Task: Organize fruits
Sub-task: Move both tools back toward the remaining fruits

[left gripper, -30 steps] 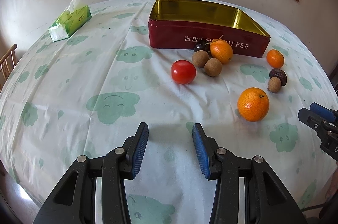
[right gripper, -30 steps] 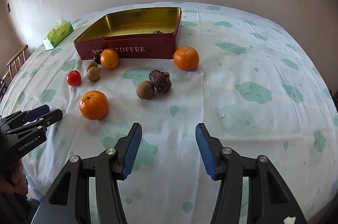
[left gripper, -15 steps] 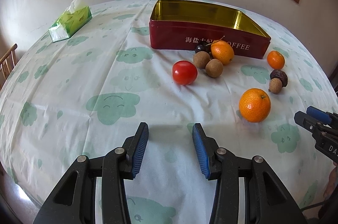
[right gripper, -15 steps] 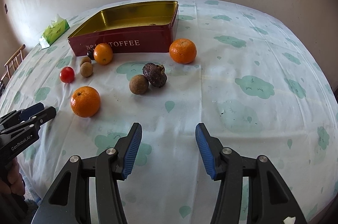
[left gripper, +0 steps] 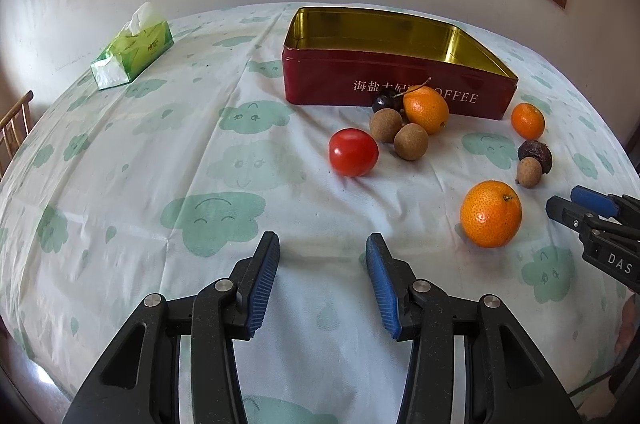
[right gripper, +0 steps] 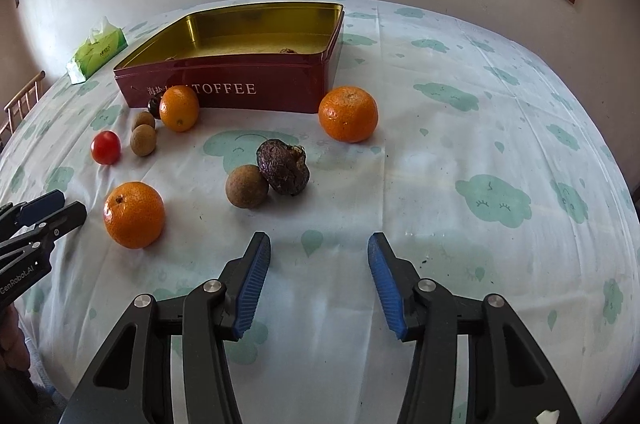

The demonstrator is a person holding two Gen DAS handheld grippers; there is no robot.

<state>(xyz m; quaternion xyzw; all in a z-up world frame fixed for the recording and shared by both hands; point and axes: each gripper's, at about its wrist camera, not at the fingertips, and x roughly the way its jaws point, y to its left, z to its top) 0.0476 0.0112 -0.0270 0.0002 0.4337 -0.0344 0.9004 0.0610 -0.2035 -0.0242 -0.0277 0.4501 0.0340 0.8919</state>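
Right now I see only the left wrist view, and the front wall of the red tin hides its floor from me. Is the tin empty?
Observer: No. In the right wrist view a small brown piece lies on the floor of the tin, just behind the front wall. What it is, I cannot tell.
Operator: Thank you. Of the right gripper I see only the tip. Is it open?
Observer: Yes. The right gripper is open, with nothing between its fingers.
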